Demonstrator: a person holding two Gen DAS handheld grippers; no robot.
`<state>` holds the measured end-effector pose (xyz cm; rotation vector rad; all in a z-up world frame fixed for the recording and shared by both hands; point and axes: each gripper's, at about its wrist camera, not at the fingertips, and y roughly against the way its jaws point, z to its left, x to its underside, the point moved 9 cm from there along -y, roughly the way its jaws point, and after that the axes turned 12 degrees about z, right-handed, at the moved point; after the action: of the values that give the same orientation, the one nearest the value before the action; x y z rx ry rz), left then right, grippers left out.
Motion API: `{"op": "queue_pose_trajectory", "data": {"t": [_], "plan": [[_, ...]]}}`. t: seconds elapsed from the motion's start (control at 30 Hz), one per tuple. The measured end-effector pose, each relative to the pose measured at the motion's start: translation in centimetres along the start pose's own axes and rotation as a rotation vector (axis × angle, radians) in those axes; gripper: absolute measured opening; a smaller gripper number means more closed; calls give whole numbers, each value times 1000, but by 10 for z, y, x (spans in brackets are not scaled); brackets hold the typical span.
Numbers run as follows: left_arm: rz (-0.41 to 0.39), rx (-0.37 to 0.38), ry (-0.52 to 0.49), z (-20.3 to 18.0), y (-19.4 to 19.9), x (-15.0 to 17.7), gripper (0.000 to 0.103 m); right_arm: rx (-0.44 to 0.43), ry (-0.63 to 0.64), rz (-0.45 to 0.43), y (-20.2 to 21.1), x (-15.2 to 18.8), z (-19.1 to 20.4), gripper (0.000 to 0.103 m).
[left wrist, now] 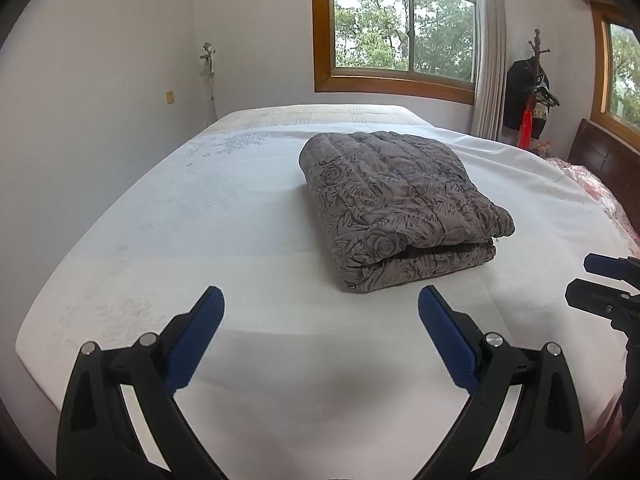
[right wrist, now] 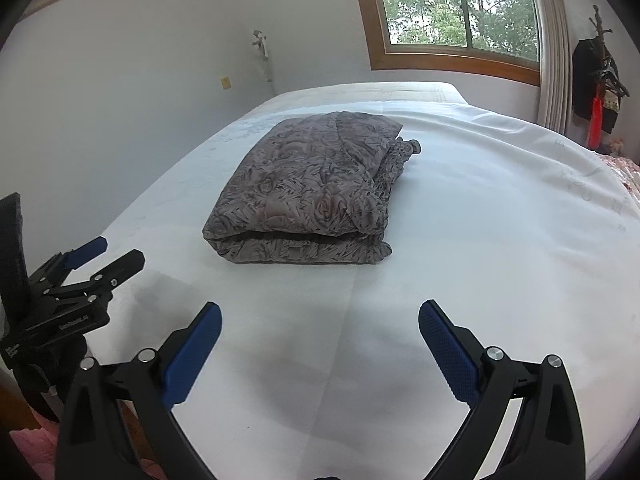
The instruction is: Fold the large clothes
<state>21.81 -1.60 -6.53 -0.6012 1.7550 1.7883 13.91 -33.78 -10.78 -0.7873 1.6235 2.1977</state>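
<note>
Garment (left wrist: 400, 208) lies folded in a thick grey bundle mid-bed (left wrist: 160, 220), apparently finished
Left claw (left wrist: 320, 312) and right claw (right wrist: 320, 324) hover near it, jaws spread wide, empty; next perhaps just tidying the loose far corner

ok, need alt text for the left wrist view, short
A folded grey quilted garment with a rose print lies on a white-sheeted bed, beyond the open left hand-held gripper, which holds nothing. The right hand-held gripper shows at the right edge; a wood-framed window is behind.
</note>
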Motion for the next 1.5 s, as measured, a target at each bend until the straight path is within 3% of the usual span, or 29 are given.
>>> {"op": "queue_pose_trajectory", "data": {"t": [1.5], "plan": [[5,9,-5,-3,-2,1,97,-8,6,18,-6,1,3,99]]}}
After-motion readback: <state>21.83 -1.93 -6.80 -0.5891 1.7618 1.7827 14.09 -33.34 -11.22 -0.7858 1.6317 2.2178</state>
